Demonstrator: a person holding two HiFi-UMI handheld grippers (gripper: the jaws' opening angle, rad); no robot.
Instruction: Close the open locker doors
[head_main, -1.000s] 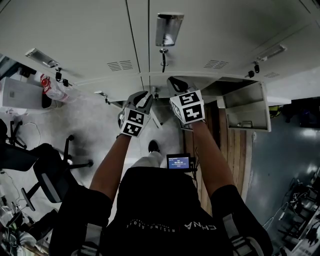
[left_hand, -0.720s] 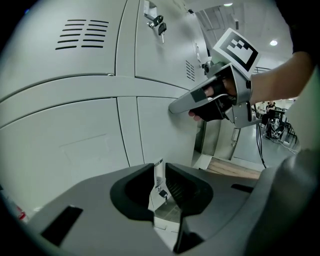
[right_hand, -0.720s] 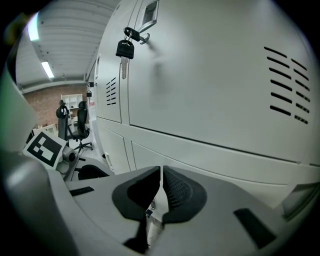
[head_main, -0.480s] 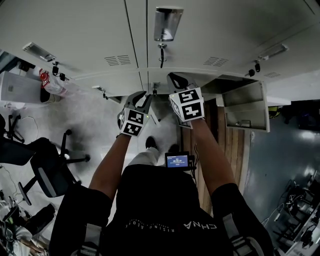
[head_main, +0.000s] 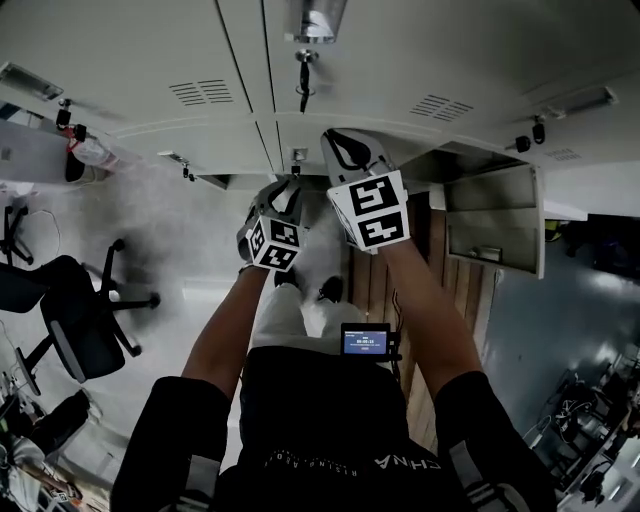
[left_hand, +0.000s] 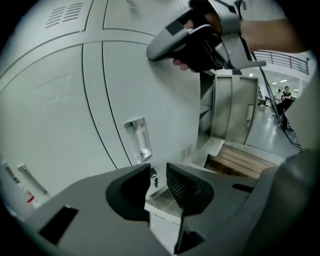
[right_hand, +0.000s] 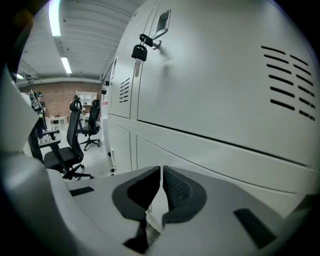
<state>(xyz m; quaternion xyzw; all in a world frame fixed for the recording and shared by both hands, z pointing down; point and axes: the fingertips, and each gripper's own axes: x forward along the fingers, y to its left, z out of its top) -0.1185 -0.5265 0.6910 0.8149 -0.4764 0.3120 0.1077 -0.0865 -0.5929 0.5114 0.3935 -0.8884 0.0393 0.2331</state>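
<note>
A person stands facing a grey bank of lockers (head_main: 130, 60), a small lit screen (head_main: 365, 340) at the waist and both arms held out ahead. The left tool (left_hand: 159, 172) hangs a little lower than the other, its jaws slightly spread with nothing between them, pointing down at the lower locker fronts. The right tool (right_hand: 162, 172) is up close to a closed locker front beside it, jaws pressed together to a thin slit and empty; whether it touches the metal I cannot tell. Above and left of that tool's line a key (right_hand: 137, 50) dangles from a lock. Off to the person's right, an open door (head_main: 495, 215) stands swung out from the row, well apart from both tools, with wooden planks (head_main: 470, 290) on the floor below it. Away to the left, a black chair (head_main: 75, 320) sits on the pale floor.
</note>
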